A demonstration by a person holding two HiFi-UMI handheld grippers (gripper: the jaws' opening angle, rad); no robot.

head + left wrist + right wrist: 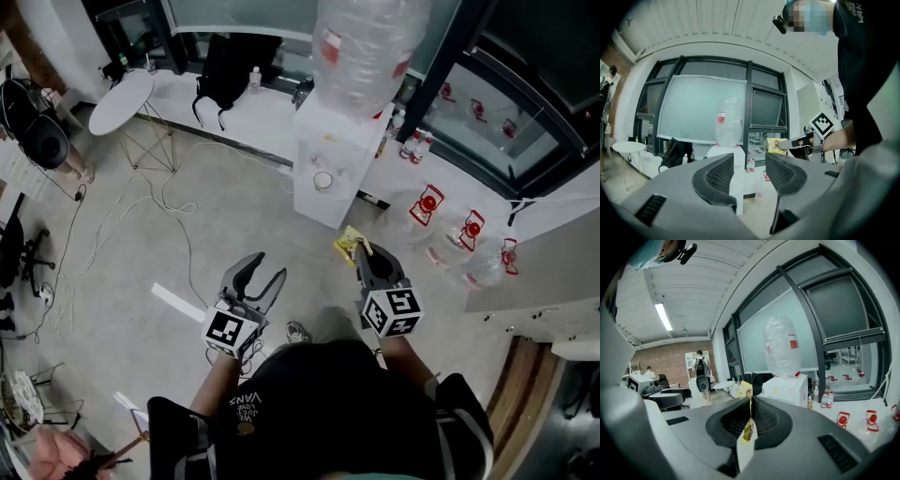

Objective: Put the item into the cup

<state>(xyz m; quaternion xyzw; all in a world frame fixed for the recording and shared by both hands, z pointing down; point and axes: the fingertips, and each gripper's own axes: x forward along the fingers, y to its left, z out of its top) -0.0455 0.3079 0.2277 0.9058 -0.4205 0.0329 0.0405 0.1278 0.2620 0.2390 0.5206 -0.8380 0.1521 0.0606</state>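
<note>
At 11 o'clock from my right gripper sits the cup; yellow packet clamped, left gripper open and empty, gotta carry it over next

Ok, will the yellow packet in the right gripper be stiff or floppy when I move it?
Probably light and thin: the yellow packet sits edge-on, pinched flat in the right gripper. Its free end stands up unbent past the gripper, so it is likely fairly stiff, though a bump could crease it.
</note>
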